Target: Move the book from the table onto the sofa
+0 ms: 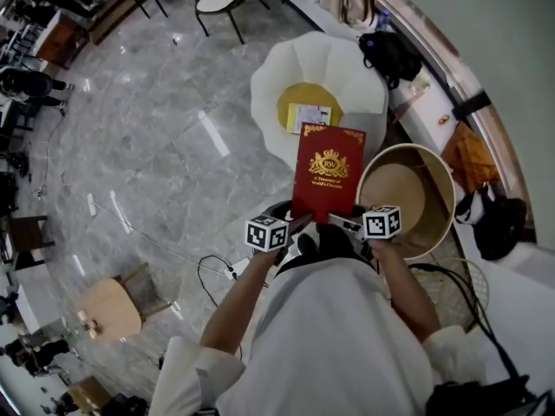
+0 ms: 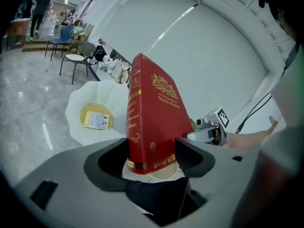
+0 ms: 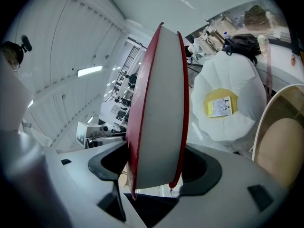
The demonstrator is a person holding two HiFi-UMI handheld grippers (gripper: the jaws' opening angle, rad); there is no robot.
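Note:
A thick red book [image 1: 328, 172] with gold print is held up in the air between both grippers, above the marble floor. My left gripper [image 1: 299, 224] is shut on its lower spine-side corner, and my right gripper [image 1: 343, 222] is shut on the lower page-edge side. In the left gripper view the book [image 2: 152, 122] stands upright between the jaws [image 2: 152, 158], with the right gripper [image 2: 209, 132] beyond it. The right gripper view shows the book's white page edge [image 3: 159, 113] clamped between its jaws [image 3: 156, 165]. Ahead stands the white petal-shaped sofa [image 1: 277, 85] with a yellow seat [image 1: 303, 100].
A yellow booklet [image 1: 309, 117] lies on the sofa's seat. A round wooden table [image 1: 434, 167] is at the right, close to my right arm. A black bag [image 1: 390, 55] sits behind the sofa. A cable [image 1: 212, 271] and a small wooden chair [image 1: 108, 306] are on the floor at the left.

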